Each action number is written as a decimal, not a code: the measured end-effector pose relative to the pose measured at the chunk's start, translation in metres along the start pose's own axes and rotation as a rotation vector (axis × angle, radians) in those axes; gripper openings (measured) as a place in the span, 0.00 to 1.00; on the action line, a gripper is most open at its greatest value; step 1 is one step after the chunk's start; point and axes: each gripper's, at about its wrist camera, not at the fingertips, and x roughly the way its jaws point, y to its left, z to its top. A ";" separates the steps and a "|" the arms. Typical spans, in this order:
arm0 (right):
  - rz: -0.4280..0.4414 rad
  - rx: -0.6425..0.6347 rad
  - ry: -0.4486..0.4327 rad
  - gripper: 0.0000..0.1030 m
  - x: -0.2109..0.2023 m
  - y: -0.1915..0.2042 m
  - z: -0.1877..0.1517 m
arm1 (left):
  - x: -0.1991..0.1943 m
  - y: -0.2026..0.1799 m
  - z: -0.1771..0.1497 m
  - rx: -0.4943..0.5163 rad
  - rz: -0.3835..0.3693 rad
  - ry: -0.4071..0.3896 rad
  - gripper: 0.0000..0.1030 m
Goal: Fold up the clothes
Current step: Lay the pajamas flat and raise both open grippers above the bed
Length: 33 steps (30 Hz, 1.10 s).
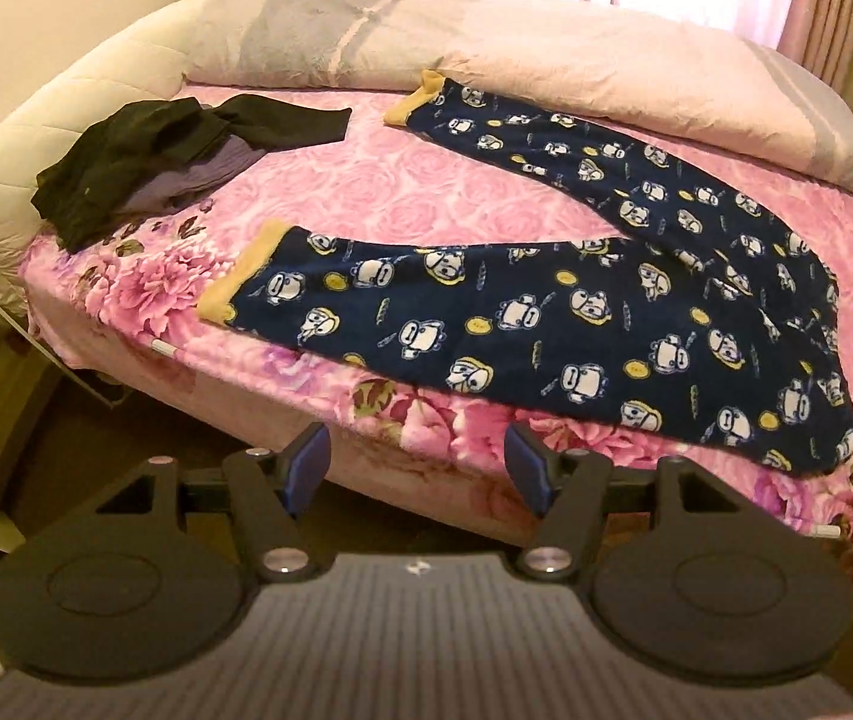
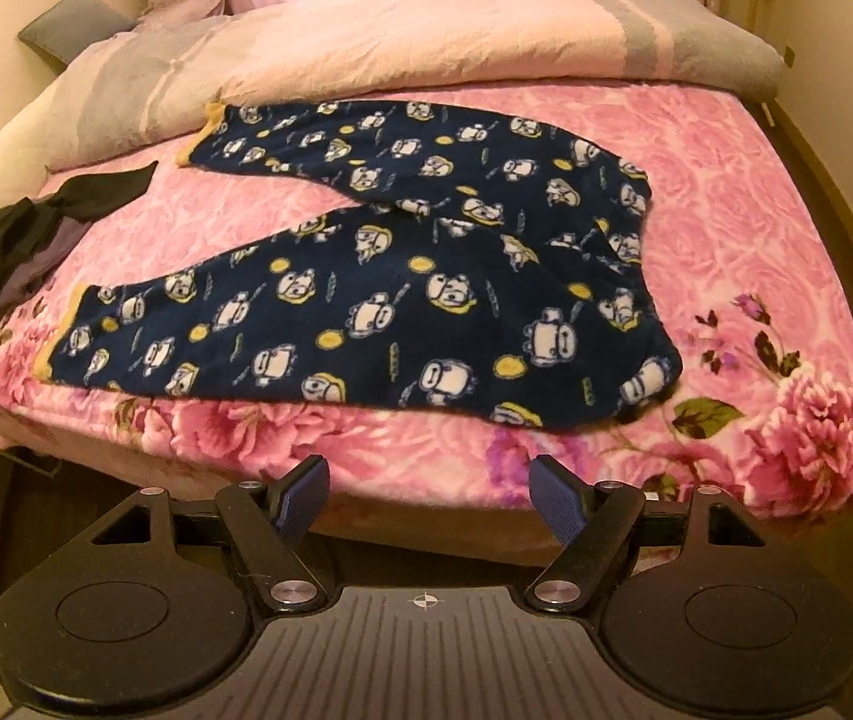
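Currently the pyjama trousers (image 2: 366,300) lie spread flat on the bed (image 2: 756,192), legs splayed, exposing seams for folding; left gripper (image 1: 417,471) and right gripper (image 2: 429,495) jaws wide apart, empty, short of the bed edge

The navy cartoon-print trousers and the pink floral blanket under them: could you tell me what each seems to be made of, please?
The navy trousers look like plush fleece: a fuzzy matte nap softens the print's edges, and the mustard cuffs look equally soft. The pink floral blanket seems a velvety short-pile plush, with a faint sheen; the exact fibre cannot be told.

purple garment (image 1: 198,180) mostly hidden under black clothes (image 1: 144,144).
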 end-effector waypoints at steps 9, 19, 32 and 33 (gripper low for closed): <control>-0.008 0.002 0.010 0.74 -0.005 -0.007 -0.007 | -0.002 -0.013 -0.006 0.027 -0.010 0.009 0.61; -0.017 0.012 0.035 0.74 -0.003 -0.018 -0.009 | 0.003 -0.028 -0.009 0.046 -0.015 0.030 0.62; -0.018 0.030 0.059 0.74 0.008 -0.028 -0.001 | 0.016 -0.039 -0.002 0.068 -0.012 0.061 0.62; -0.018 0.032 0.060 0.74 0.009 -0.029 0.000 | 0.019 -0.040 0.002 0.073 -0.016 0.063 0.62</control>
